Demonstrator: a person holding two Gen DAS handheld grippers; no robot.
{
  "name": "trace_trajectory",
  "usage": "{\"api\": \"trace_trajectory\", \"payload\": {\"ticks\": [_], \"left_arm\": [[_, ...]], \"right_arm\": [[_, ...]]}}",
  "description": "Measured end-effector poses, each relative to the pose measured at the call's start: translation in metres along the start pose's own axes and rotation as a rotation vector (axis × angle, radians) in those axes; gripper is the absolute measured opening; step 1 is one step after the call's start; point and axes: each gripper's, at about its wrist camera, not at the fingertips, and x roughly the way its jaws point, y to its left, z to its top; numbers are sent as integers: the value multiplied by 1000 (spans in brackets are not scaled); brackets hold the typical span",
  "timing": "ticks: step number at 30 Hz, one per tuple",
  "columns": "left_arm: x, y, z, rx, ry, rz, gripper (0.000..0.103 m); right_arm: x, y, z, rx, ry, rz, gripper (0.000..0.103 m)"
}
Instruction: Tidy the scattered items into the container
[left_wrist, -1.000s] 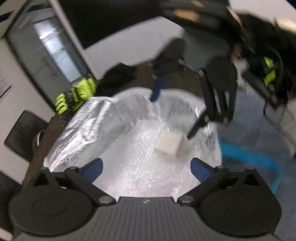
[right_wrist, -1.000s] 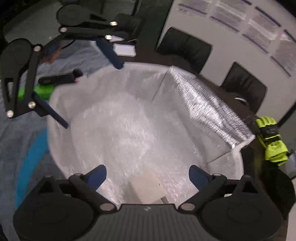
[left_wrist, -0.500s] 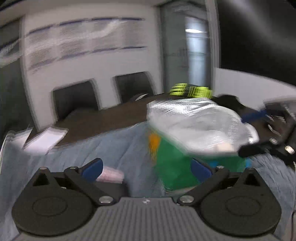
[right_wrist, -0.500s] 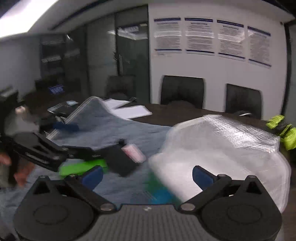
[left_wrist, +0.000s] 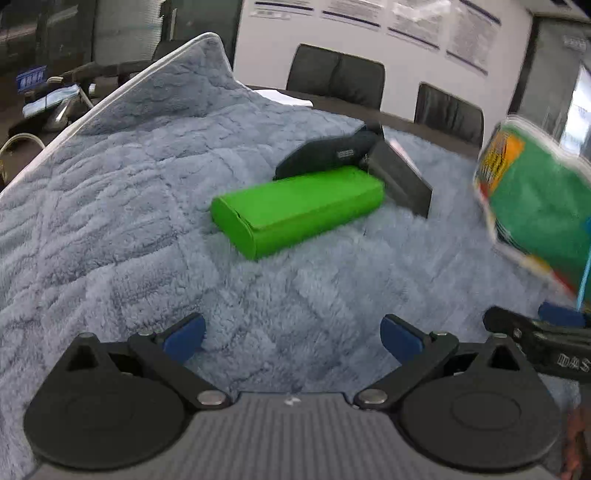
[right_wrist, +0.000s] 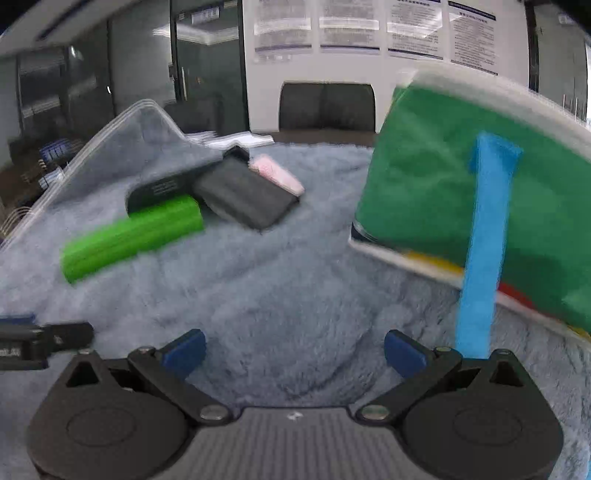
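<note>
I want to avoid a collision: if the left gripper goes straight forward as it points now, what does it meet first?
Probably the grey blanket: the open left gripper tilts down at it. The green case lies farther on; depth is unclear.

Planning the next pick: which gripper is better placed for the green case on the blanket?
Probably left. The green case lies nearly straight ahead of the open left gripper; from the open right gripper it sits far left, with the green bag close on its right.

Black linkage arms on the left gripper (left_wrist: 291, 334), blue pads (left_wrist: 183, 334), silver screws, grey ribbed body, blurred lettering perhaps "DAS".
</note>
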Motion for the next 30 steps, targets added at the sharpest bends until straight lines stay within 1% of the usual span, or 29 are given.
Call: {"api": "trace_trajectory", "payload": {"ticks": [1, 3, 5, 8, 13, 15, 17, 22, 30], "left_arm": [[1, -6, -1, 34, -15, 26, 103], [3, -17, -3, 96, -34, 52, 103], [9, -29, -6, 139, -21, 88, 103], [19, -35, -9, 166, -55, 120, 103], [14, -34, -10, 165, -62, 111, 103], [14, -36, -12, 170, -78, 136, 103], [18, -37, -12, 178, -58, 130, 103], [19, -29, -10, 140, -46, 99, 103], [19, -30, -11, 153, -52, 108, 103]], "right_arm": [[4, 5, -3, -22, 16, -18, 103], [4, 10, -6, -45, -1, -43, 103], [4, 6, -8, -35, -1, -36, 103], [8, -1, -7, 7, 11, -7, 103], [10, 12, -7, -9, 2, -44, 103], [12, 10, -6, 5, 13, -36, 103], [13, 9, -6, 5, 12, -31, 103], [14, 10, -7, -2, 11, -37, 103], [14, 11, -7, -5, 11, -38, 103]]}}
